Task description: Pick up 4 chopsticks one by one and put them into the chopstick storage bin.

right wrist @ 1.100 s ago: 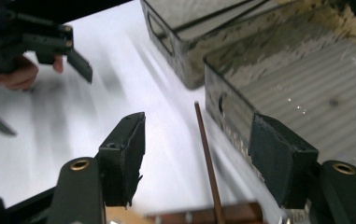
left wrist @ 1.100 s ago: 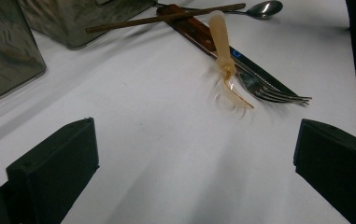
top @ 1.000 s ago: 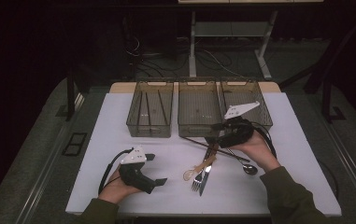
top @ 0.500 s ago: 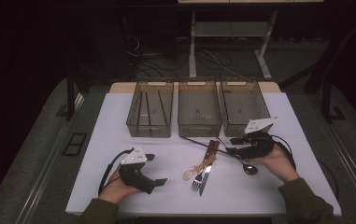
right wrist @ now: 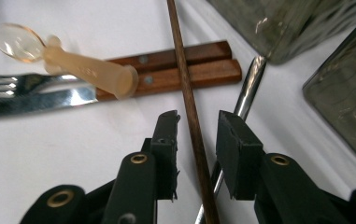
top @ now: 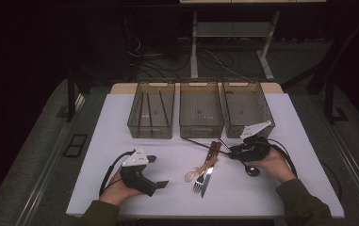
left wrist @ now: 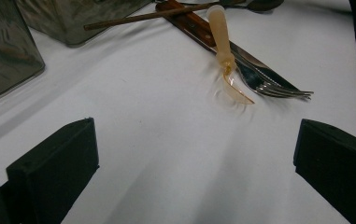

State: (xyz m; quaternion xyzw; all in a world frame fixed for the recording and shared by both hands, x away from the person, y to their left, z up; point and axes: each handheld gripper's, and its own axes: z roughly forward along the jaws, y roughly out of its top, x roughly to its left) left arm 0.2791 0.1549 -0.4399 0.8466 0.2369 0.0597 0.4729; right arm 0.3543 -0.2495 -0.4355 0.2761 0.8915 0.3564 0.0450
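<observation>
A brown chopstick [top: 198, 142] lies slanted on the white table [top: 120, 122], across a small heap of cutlery. In the right gripper view the chopstick [right wrist: 180, 60] runs between the jaws of my right gripper [right wrist: 196, 126], with a gap on each side, so the gripper is open. From above, my right gripper [top: 236, 151] rests low at the heap's right end. The heap holds a fork [top: 198, 183], a knife [top: 207, 176], both with wooden handles [right wrist: 185, 70], and an orange plastic spoon [top: 200, 170]. My left gripper [top: 157, 171] stands wide open at the front left, holding nothing.
Three clear bins stand in a row at the back: left bin [top: 151, 129] with two dark sticks inside, middle bin [top: 201, 129], right bin [top: 232, 127]. A metal spoon [top: 251, 169] lies by the right hand. Bare white cloth lies between the left gripper and the cutlery.
My right gripper has come back from the front of the bins and dropped to the table, its jaws now either side of the chopstick. The left gripper has stayed put.
</observation>
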